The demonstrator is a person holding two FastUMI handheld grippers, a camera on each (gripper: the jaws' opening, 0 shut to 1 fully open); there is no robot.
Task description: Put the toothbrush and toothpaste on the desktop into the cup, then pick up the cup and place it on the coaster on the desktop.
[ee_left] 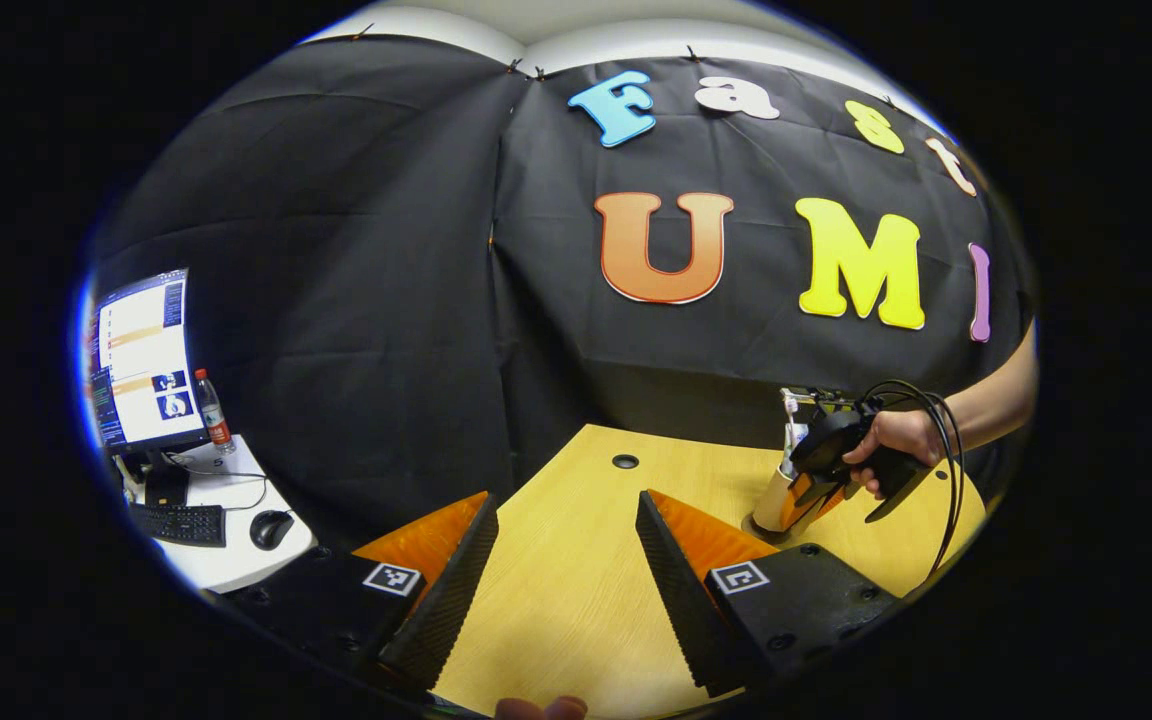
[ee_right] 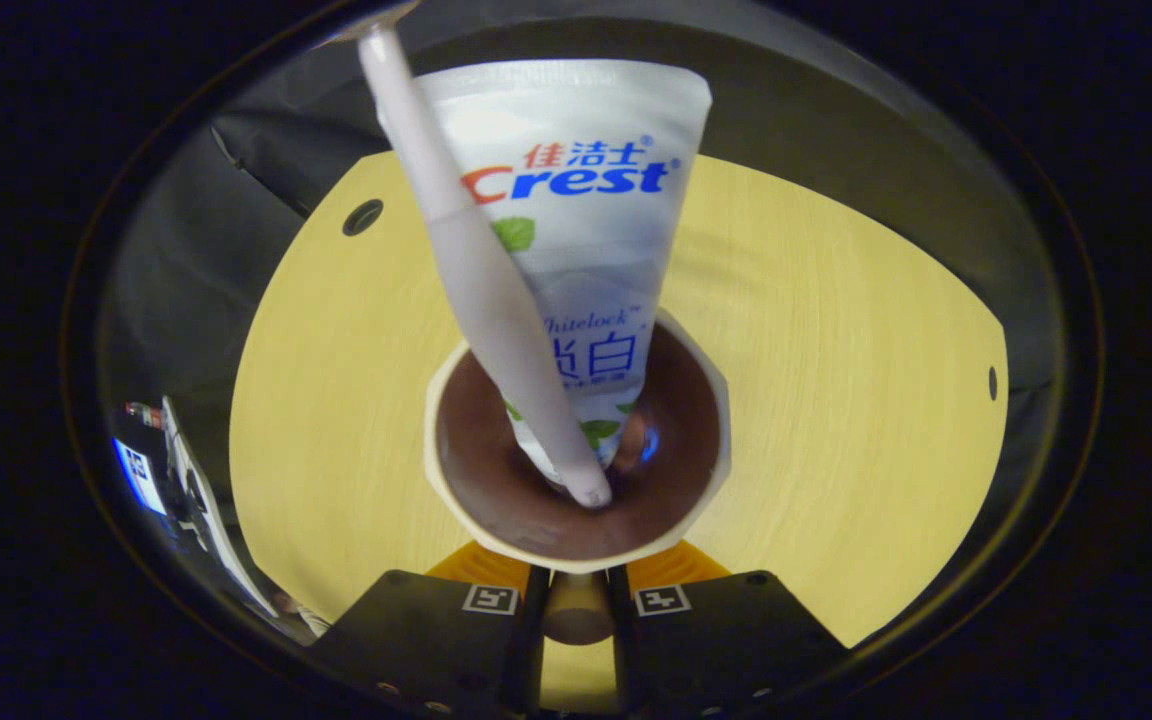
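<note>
The left gripper (ee_left: pixel 561 560) is hovering over the near part of the worktop (ee_left: pixel 576 600), its jaws released and spread wide apart with bare wood showing between them. Nothing is sitting between its ribbed black fingers (ee_left: pixel 451 580).

In the left gripper view, the right gripper (ee_left: pixel 816 480) is sitting toward the worktop's right edge, with a hand (ee_left: pixel 901 440) holding its handle and a black cable (ee_left: pixel 946 470) looping from it. Its jaws are grasping the cup (ee_left: pixel 771 500), which is resting on a dark round coaster (ee_left: pixel 751 525); whether the cup base is fully touching the coaster cannot be told from here.

In the right gripper view, the jaws are clenched on the near wall of the cup (ee_right: pixel 576 445), one finger to each side of a narrow strip of the wall. The cup is cream outside and dark brown inside. The toothpaste (ee_right: pixel 586 230) tube is standing in it, cap end down and flat end upward, leaning toward the worktop's far edge. The toothbrush (ee_right: pixel 476 260), a pale handle, is also standing in the cup, its lower end touching the cup bottom and its shaft crossing in front of the tube.

A round cable hole (ee_left: pixel 625 461) is sitting near the worktop's far edge. Beyond the left edge, a side desk (ee_left: pixel 236 550) is carrying a monitor (ee_left: pixel 141 360), keyboard (ee_left: pixel 181 523), mouse (ee_left: pixel 271 528) and bottle (ee_left: pixel 212 410).
</note>
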